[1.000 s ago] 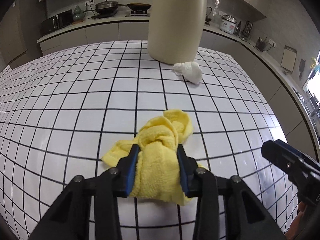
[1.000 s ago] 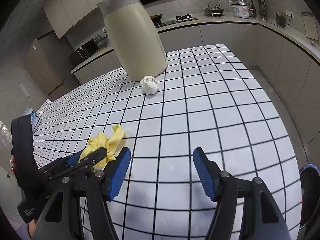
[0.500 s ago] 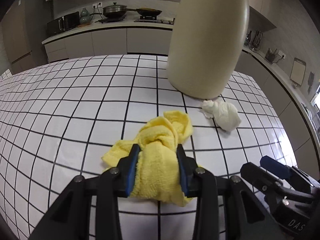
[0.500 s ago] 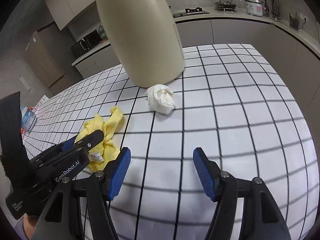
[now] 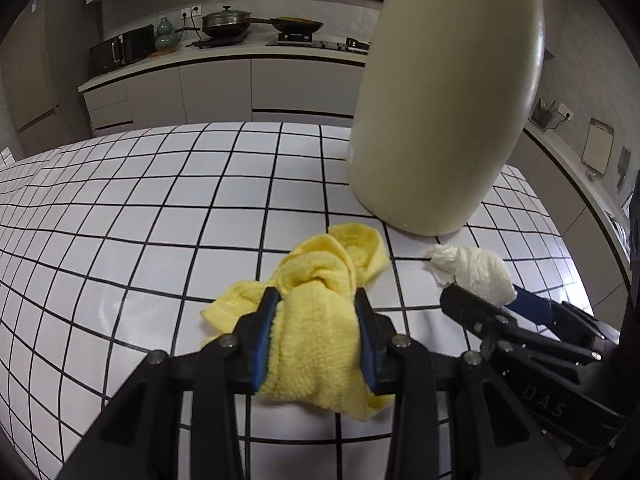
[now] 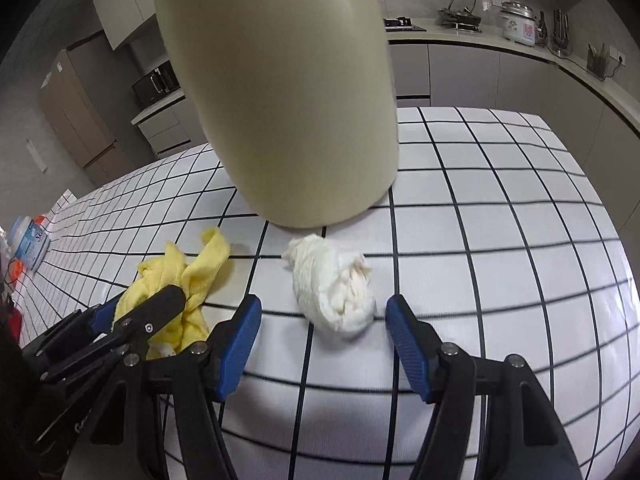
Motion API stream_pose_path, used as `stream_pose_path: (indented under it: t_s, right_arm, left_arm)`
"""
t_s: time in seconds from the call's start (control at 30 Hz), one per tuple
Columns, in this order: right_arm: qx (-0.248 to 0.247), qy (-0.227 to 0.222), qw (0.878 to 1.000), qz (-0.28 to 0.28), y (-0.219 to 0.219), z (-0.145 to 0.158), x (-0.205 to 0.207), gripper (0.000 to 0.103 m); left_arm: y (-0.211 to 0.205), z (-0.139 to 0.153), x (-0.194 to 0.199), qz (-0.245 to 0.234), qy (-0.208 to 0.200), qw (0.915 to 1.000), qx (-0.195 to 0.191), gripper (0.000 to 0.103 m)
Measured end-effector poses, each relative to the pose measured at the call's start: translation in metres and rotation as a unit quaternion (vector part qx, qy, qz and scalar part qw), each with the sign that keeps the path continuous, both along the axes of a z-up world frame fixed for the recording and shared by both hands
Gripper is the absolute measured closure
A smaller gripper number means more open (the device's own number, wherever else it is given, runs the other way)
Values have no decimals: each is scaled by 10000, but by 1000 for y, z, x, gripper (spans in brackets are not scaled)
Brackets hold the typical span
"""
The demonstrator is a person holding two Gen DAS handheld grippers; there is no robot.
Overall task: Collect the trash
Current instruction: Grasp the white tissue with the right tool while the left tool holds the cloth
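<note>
We see the crumpled white tissue wad [image 6: 334, 290] lying on the white tiled surface [image 6: 500, 240], just in front of the tall cream container [image 6: 276, 92]. Our right gripper [image 6: 322, 334] has its jaws released, spread either side of the wad without touching it. Just beside it, our left gripper [image 5: 316, 336] has its jaws clenched on the yellow cloth [image 5: 316, 320].

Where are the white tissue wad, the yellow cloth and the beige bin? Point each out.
white tissue wad [image 6: 334, 286]: right wrist view, middle of the crumpled wad.
yellow cloth [image 5: 316, 332]: left wrist view, bunched part between the jaws.
beige bin [image 6: 288, 92]: right wrist view, front wall.
</note>
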State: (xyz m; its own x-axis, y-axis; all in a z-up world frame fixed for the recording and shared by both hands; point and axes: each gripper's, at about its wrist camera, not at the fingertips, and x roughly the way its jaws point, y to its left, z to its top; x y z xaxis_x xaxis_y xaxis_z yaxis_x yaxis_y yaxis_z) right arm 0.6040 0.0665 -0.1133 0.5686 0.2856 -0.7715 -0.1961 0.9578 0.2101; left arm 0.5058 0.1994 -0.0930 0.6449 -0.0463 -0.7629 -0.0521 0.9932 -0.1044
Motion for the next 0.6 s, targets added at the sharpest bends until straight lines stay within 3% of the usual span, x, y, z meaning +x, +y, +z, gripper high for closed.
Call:
stream_pose_path:
  t_s: [0.13, 0.2, 0.23, 0.43, 0.6]
  right_arm:
    - [-91, -81, 9999, 15, 3, 0, 4, 41]
    - [-200, -126, 9997, -2, 4, 0, 5, 61]
    - [-193, -130, 9997, 14, 4, -1, 6, 63]
    - [68, -73, 9999, -24, -8, 3, -2, 67]
    - [125, -154, 9998, -66, -20, 19, -32, 68]
  left_arm:
    - [0, 0, 3, -2, 16, 10000, 15, 65]
    - [-1, 1, 2, -3, 10, 10000, 19, 65]
    - [0, 1, 1, 9, -2, 10000, 0, 65]
    - [3, 6, -11, 67, -60, 9998, -156, 68]
    - [3, 15, -35, 24, -113, 9998, -176, 68]
